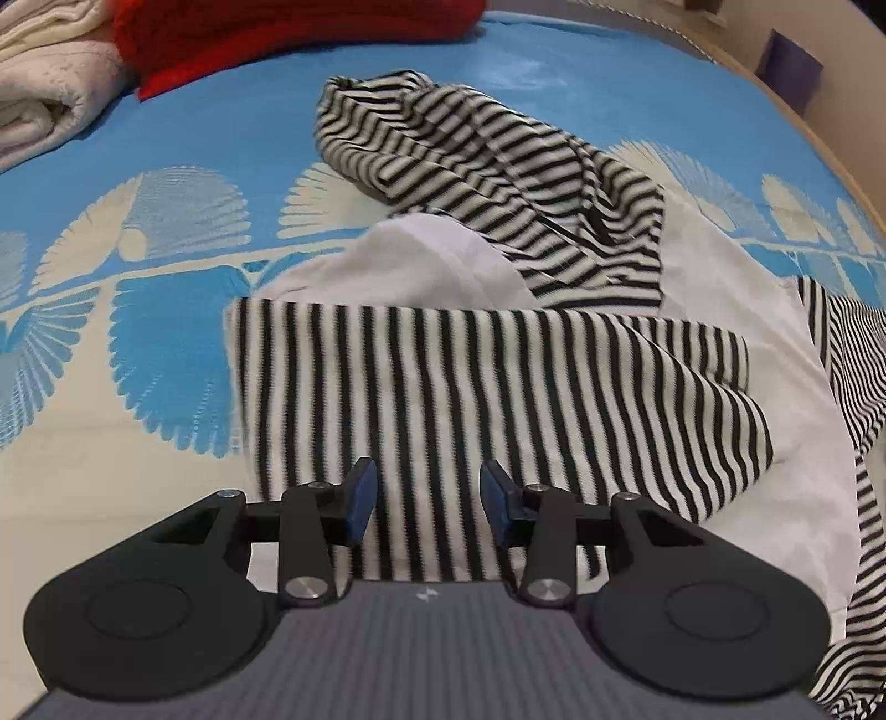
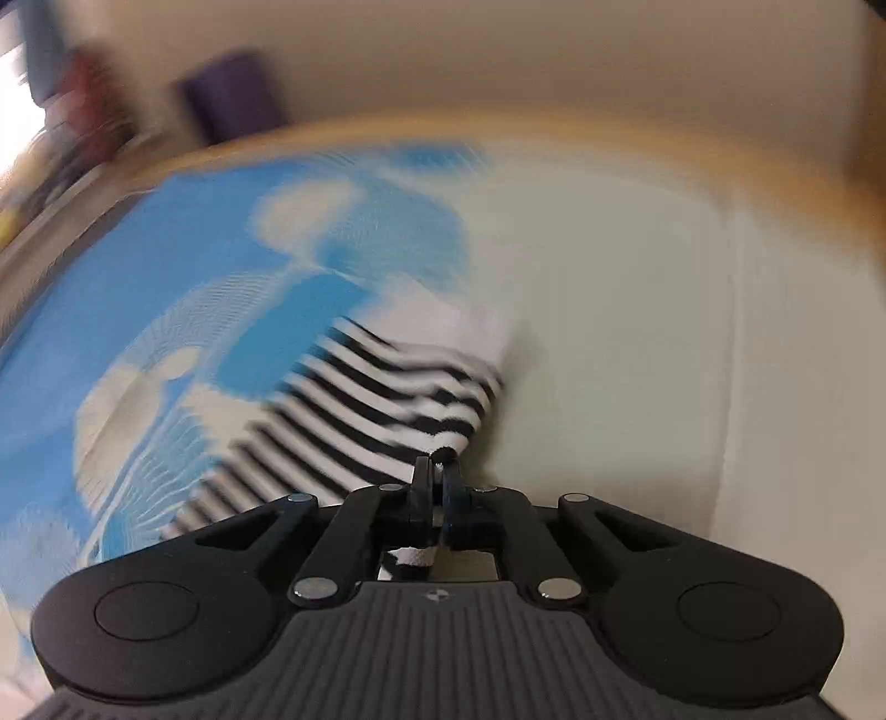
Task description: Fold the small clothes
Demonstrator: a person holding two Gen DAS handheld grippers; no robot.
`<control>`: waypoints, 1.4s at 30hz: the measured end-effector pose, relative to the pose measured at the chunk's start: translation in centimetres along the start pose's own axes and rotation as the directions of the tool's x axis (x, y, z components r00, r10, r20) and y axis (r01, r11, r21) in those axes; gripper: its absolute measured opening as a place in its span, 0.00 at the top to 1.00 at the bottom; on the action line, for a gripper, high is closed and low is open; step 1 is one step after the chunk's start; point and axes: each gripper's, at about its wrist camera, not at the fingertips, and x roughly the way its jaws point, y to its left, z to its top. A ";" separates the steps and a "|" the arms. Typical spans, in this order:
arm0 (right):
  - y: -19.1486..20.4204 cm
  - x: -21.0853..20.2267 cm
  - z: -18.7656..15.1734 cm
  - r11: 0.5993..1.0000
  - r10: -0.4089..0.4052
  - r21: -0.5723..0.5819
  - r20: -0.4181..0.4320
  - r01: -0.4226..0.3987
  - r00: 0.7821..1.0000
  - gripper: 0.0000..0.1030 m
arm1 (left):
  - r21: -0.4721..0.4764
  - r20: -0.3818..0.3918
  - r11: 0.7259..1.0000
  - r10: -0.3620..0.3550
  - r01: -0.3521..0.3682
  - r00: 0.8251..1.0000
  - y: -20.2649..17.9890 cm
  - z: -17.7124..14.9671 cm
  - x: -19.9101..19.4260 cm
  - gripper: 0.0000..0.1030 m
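Your left gripper (image 1: 427,501): jaws partly open, nothing between them, hanging over the striped garment (image 1: 487,399), which spreads from 6 to 3 o'clock on the blue patterned bedcover (image 1: 166,166). At 12 o'clock, more of the striped cloth lies crumpled. At 11 o'clock, far: a red knit (image 1: 277,33) beside a cream towel (image 1: 44,83). Your right gripper (image 2: 437,465): jaws closed, pinching a striped edge (image 2: 387,404); that view is blurred.

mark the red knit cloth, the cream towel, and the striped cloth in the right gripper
Red knit cloth (image 1: 288,33): left wrist view, middle of its folded top.
Cream terry towel (image 1: 41,83): left wrist view, rolled fold.
Black-and-white striped cloth (image 2: 387,399): right wrist view, bunched part above the shut jaws.
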 end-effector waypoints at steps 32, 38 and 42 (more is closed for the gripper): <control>-0.7 -1.7 -8.2 0.825 0.353 0.548 -0.306 -0.140 0.884 0.62 | -0.147 0.045 0.989 0.038 -0.031 0.998 3.0 1.6 -1.2 0.56; 0.0 -0.5 -7.7 0.865 0.277 0.495 -0.348 -0.075 0.896 0.96 | -0.102 0.038 0.994 0.041 -0.037 0.998 2.1 1.5 -0.9 0.56; -0.3 -1.4 -6.3 0.904 0.195 0.423 -0.283 -0.060 0.939 0.97 | -0.116 0.039 0.992 0.051 -0.046 0.998 2.5 1.5 -0.9 0.56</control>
